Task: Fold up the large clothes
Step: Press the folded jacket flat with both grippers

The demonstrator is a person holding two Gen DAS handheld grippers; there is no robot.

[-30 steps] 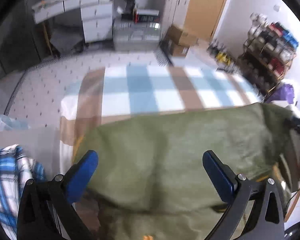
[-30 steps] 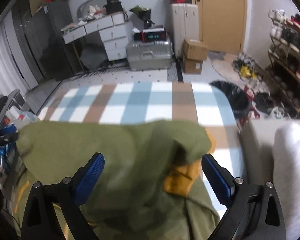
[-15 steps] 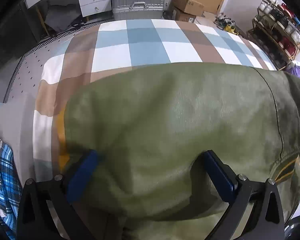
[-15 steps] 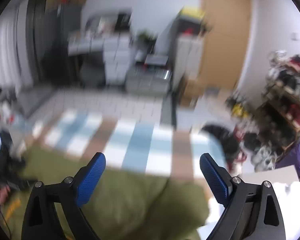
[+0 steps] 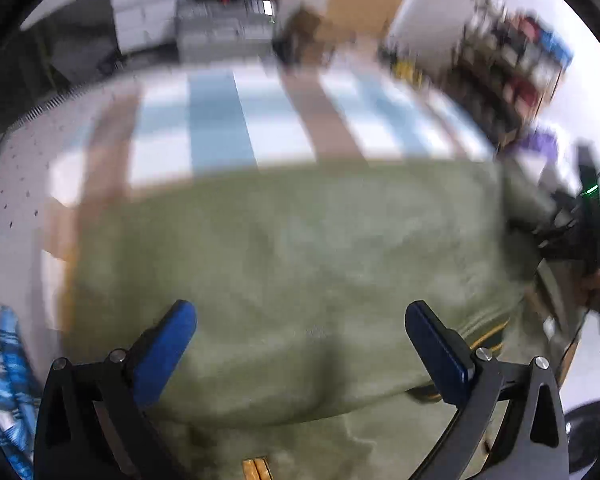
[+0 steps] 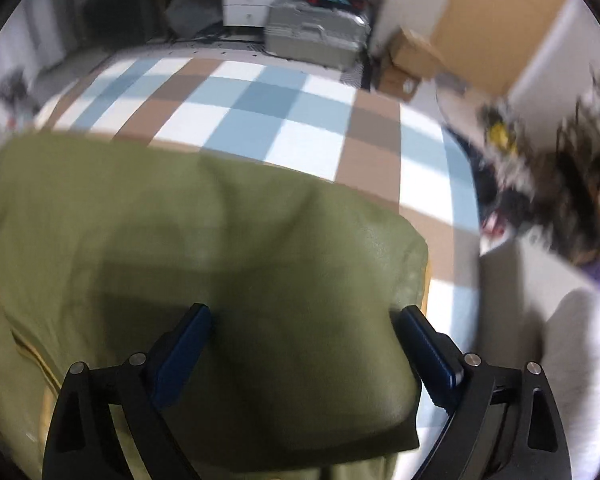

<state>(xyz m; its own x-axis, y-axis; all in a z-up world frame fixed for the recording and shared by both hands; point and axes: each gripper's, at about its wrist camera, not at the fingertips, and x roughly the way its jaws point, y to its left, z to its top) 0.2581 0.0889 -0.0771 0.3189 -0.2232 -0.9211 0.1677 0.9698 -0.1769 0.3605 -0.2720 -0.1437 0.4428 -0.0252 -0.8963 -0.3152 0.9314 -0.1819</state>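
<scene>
A large olive-green garment (image 5: pixel 300 240) with yellow trim lies folded over on the blue, white and brown checked bed cover (image 5: pixel 220 128). My left gripper (image 5: pixel 302 344) is open just above its near part, blue pads wide apart with cloth under them. In the right wrist view the garment (image 6: pixel 180 220) bulges up between the fingers of my right gripper (image 6: pixel 306 344), which is open with both pads against the fold's sides. At the left wrist view's right edge is the right gripper's body with a hand (image 5: pixel 596 284); its fingers are hidden there.
A blue plaid cloth (image 5: pixel 4 364) lies at the left of the bed. Something white and soft (image 6: pixel 580 360) sits at the right. Beyond the bed stand a silver suitcase (image 6: pixel 316 36), cardboard boxes (image 6: pixel 412 60) and a shoe rack (image 5: pixel 512 64).
My left gripper has pulled back and up from the garment. My right gripper, raised half a second ago, has come down over the garment's folded right edge.
</scene>
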